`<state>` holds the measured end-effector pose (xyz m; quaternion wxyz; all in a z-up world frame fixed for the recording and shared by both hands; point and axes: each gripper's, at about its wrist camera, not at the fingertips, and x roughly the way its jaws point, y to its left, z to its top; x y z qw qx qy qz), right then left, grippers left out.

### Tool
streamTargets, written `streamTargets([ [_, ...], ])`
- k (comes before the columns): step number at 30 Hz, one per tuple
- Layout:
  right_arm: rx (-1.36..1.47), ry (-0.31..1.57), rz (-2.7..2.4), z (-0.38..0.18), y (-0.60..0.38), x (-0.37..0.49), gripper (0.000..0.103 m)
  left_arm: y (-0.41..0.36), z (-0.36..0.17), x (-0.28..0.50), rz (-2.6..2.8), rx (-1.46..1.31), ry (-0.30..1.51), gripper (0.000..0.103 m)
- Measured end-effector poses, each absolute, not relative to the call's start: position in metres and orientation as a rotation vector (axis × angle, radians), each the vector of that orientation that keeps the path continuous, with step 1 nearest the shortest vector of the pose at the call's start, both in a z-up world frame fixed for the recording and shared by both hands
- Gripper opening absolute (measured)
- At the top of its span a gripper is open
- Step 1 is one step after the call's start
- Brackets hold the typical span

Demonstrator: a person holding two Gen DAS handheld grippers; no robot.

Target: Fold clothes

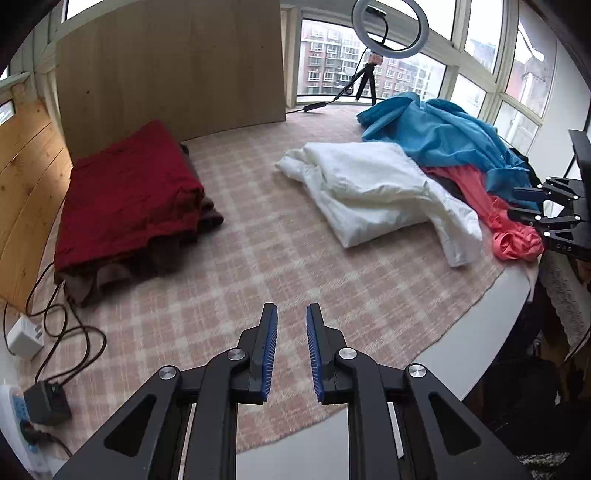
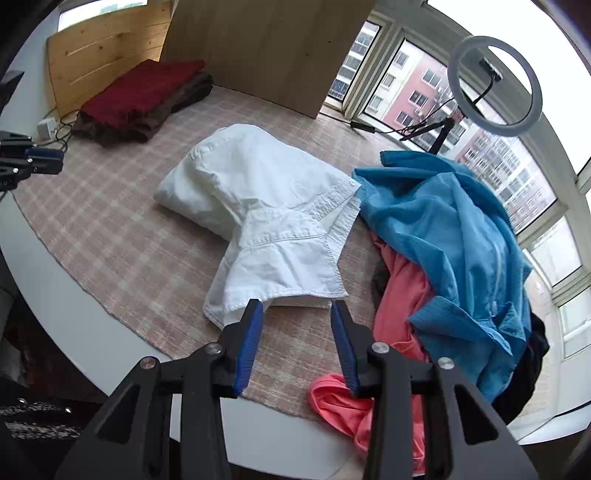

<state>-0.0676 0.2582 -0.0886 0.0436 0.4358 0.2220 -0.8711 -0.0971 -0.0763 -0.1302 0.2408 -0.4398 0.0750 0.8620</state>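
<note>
A crumpled white shirt [image 2: 266, 206] lies mid-mat, also visible in the left wrist view [image 1: 369, 188]. My right gripper [image 2: 296, 308] is open at the shirt's near hem; its left fingertip [image 2: 255, 308] overlaps the hem edge, and nothing is held. To the right, a blue garment [image 2: 454, 229] is heaped over a coral one [image 2: 402, 295]. My left gripper [image 1: 291, 314] hovers open over bare plaid mat [image 1: 258, 258], apart from all clothes. A folded dark red garment [image 1: 129, 199] tops a brown stack at the left. The right gripper [image 1: 517, 203] shows at the right edge.
The mat covers a round white table [image 1: 480, 332]. A wooden board [image 1: 170, 62] stands at the back, with a ring light on a tripod [image 1: 389, 29] by the windows. Chargers, cables and a power strip [image 1: 37, 369] lie at the left rim.
</note>
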Motion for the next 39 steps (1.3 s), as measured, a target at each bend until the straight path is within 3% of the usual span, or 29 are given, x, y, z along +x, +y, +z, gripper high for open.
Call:
streamTargets([
  [6,1.256,0.755,-2.684,-0.14,0.263,-0.025,0.038,-0.062,-0.174,-0.024,2.449,-1.22,0.09,0.014],
  [10,1.361,0.811,-2.649,-0.187,0.28,0.005,0.037,-0.039,-0.194,0.013,2.439,-1.271,0.046,0.017],
  [17,1.228,0.433,-2.771,-0.103,0.325,0.021,0.037,-0.014,-0.117,0.016,2.448,-1.081,0.114,0.015],
  [22,1.217,0.302,-2.733,-0.045,0.334,-0.001,0.038,-0.005,-0.064,-0.036,2.393,-1.054,0.148,0.017],
  [24,1.318,0.216,-2.64,-0.037,0.332,-0.026,0.051,0.0,-0.041,-0.07,2.357,-1.054,0.182,0.02],
  [26,1.414,0.067,-2.517,-0.045,0.328,-0.052,0.06,0.006,-0.02,-0.11,2.308,-1.06,0.212,0.034],
  [28,1.47,0.094,-2.511,-0.066,0.317,-0.065,0.061,0.011,-0.006,-0.146,2.272,-1.086,0.244,0.038],
  [35,1.665,0.193,-2.476,-0.141,0.278,-0.11,0.061,0.032,-0.064,-0.227,2.116,-1.202,0.249,0.035],
  [39,1.766,0.227,-2.45,-0.175,0.263,-0.13,0.061,0.062,-0.113,-0.233,1.962,-1.246,0.39,0.035],
])
